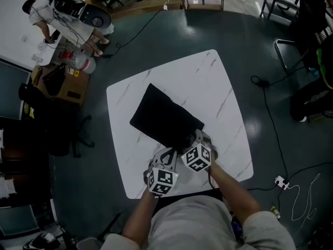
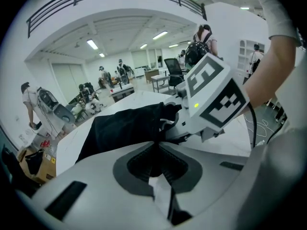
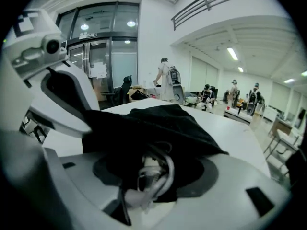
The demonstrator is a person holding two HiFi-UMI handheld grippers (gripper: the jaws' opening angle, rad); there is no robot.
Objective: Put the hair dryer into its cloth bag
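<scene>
Cloth bag (image 1: 164, 116) lies flat, middle of the table (image 1: 218, 87). Long axis runs diagonally across the table. The mouth end points at the table's near edge and the closed end at its far-left corner. Left gripper (image 2: 154, 143): jaws together, pinching black cloth at the mouth. Right gripper (image 3: 153, 164): jaws wide apart, pads not pressing. A pale cord loop (image 3: 166, 174) sits between them at the mouth. Dryer body not visible.

Head view steeply above table (image 1: 208, 77), both gripper views close, sharing bag (image 2: 124, 126)
</scene>
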